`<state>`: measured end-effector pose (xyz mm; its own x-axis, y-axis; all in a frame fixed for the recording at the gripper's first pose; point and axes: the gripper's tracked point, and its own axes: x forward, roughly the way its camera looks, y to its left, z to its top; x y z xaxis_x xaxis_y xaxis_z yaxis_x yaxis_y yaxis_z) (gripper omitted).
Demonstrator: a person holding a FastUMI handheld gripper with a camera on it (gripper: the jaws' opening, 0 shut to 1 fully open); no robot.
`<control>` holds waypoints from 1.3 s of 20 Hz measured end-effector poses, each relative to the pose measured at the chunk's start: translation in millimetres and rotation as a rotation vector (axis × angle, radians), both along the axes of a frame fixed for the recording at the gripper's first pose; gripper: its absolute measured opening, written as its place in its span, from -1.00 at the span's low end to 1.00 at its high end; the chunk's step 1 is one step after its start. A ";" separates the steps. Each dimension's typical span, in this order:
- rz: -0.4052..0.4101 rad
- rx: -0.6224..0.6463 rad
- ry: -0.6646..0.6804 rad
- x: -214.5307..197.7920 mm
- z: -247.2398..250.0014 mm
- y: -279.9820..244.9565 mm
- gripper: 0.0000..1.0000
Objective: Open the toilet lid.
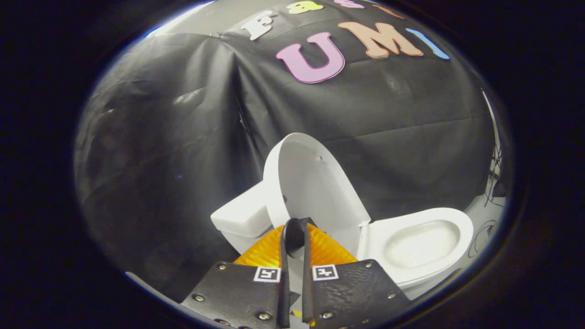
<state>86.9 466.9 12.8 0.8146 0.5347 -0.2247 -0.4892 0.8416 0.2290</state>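
One toilet lid point(315, 187) stands raised at the frame's centre, leaning back toward one white tank point(242, 217) at its left; one bowl with its seat point(422, 242) lies open at lower right. The tongs point(295, 237) sit nearly pressed together, tips just before the lid's lower edge. Black cloth wall point(173, 137) behind; pale floor point(486, 214) at right.

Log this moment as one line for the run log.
lid: raised, upright by the tank | bowl: uncovered | gripper: fingers nearly together at lid's lower edge, grip unclear | task: lid looks open
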 end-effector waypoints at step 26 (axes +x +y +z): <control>-0.171 -0.001 -0.019 -17.0 37.9 -142.7 0.18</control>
<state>69.9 324.2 50.6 0.8979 0.3878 -0.2082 -0.3432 0.9130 0.2204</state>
